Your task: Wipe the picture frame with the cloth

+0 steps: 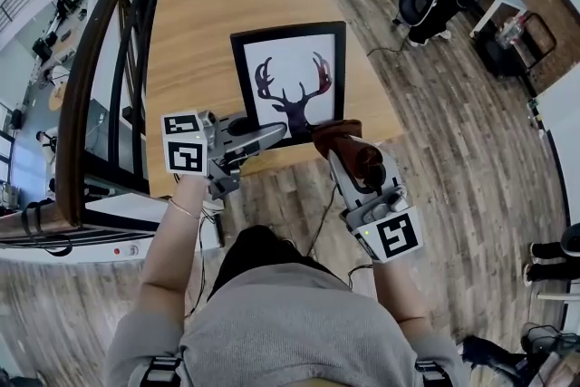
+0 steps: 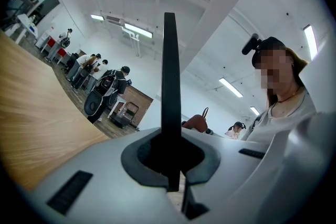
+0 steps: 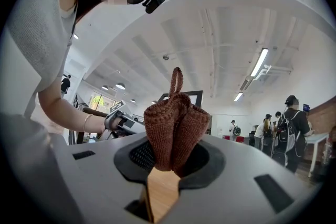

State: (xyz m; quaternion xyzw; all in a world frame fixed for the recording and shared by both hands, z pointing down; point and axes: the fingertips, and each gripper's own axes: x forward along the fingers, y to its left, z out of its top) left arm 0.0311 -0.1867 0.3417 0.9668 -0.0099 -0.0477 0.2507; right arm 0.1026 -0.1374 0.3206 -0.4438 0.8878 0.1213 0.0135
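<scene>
Head view shows the picture frame (image 1: 288, 84) at the near edge of the wooden table (image 1: 227, 4), with its picture side turned up toward the camera. The left gripper (image 1: 272, 133) comes from the left side and its fingers are closed on the lower left part of the frame's border. In the left gripper view the frame (image 2: 169, 86) is seen from its edge, as one thin black strip that rises straight out from between the two jaws of the left gripper (image 2: 170, 165), and the jaws press it from both sides. The right gripper (image 1: 337, 149) is at the lower right corner of the frame, and its fingers are clamped on the cloth (image 1: 353, 151). The cloth touches the frame's bottom border near this corner. In the right gripper view the cloth (image 3: 176, 131) stands folded between the jaws of the right gripper (image 3: 170, 165), and the top of the frame (image 3: 195, 97) is visible just behind it. The frame is a rectangle with a narrow black border around a white picture. The picture shows a deer head with wide antlers, in dark purple and red colours. The cloth is brown and knitted, thick, with a small loop on its top end. I cannot tell if the bottom edge of the frame rests on the table or is lifted from it.
</scene>
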